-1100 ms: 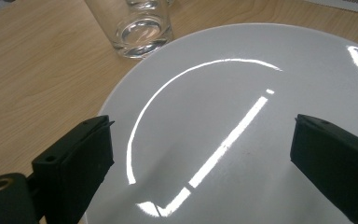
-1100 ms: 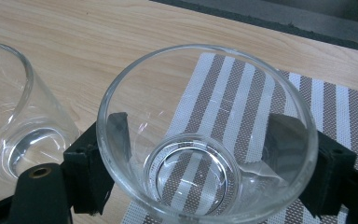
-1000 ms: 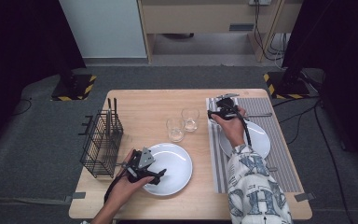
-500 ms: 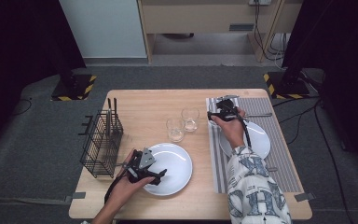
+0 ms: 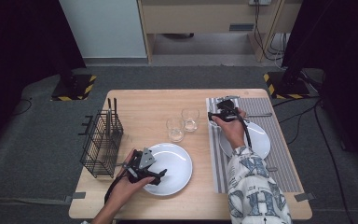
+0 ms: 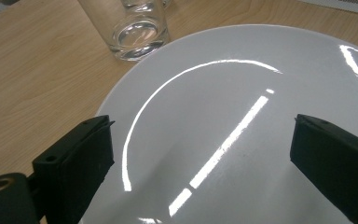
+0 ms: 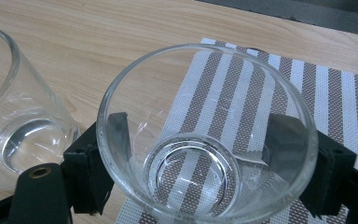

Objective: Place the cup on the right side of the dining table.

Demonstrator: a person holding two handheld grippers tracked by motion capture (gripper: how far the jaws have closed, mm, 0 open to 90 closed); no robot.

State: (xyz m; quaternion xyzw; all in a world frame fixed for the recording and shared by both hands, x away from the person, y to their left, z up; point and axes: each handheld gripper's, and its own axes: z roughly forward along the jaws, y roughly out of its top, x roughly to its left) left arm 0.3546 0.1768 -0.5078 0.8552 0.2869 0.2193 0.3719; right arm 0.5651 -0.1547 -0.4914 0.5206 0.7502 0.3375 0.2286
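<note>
We held the left gripper (image 5: 157, 173) over the near-left rim of the white plate (image 5: 175, 163), just right of the wire basket (image 5: 101, 140). Our right gripper (image 5: 223, 111) sat at the far left corner of the striped placemat (image 5: 284, 154), above a second plate (image 5: 260, 137). Two glasses (image 5: 182, 125) stood mid-table between them, close together.

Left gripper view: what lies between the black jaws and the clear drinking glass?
The bare round white plate spans that stretch, shown in the left gripper view.
</note>
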